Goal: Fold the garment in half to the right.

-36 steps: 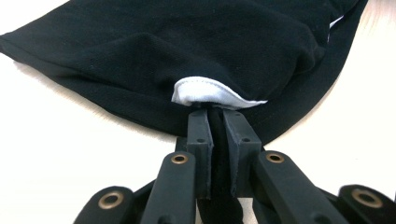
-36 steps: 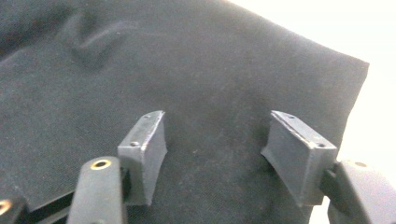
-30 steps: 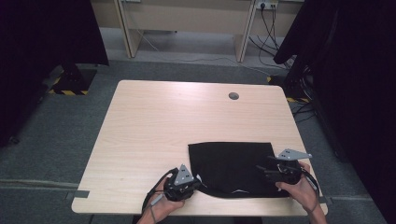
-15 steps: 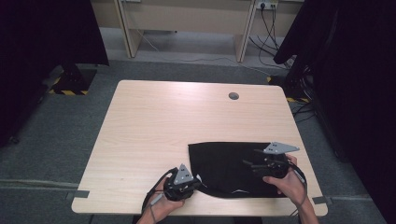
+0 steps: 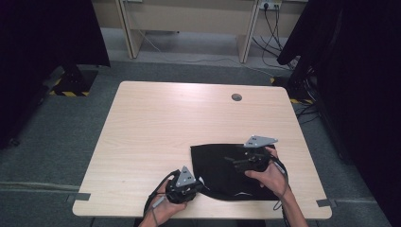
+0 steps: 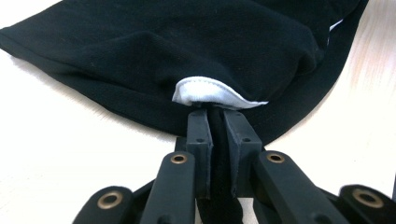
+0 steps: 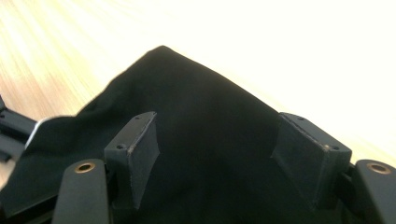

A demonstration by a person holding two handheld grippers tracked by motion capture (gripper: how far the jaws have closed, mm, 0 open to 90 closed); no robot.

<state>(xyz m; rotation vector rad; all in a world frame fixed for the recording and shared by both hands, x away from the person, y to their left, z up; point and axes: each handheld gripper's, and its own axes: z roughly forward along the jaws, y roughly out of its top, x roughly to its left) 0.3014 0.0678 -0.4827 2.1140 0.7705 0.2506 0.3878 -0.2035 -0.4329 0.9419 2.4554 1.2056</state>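
High view shows the black cloth on the near right of the table. My left gripper pinches its edge firmly. My right gripper, jaws just opening and empty, hovers over it; I should lower carefully before closing.

A black garment lay folded flat on the surface's near right part, its front edge curving toward the near side. A small white label showed at its near-left corner.
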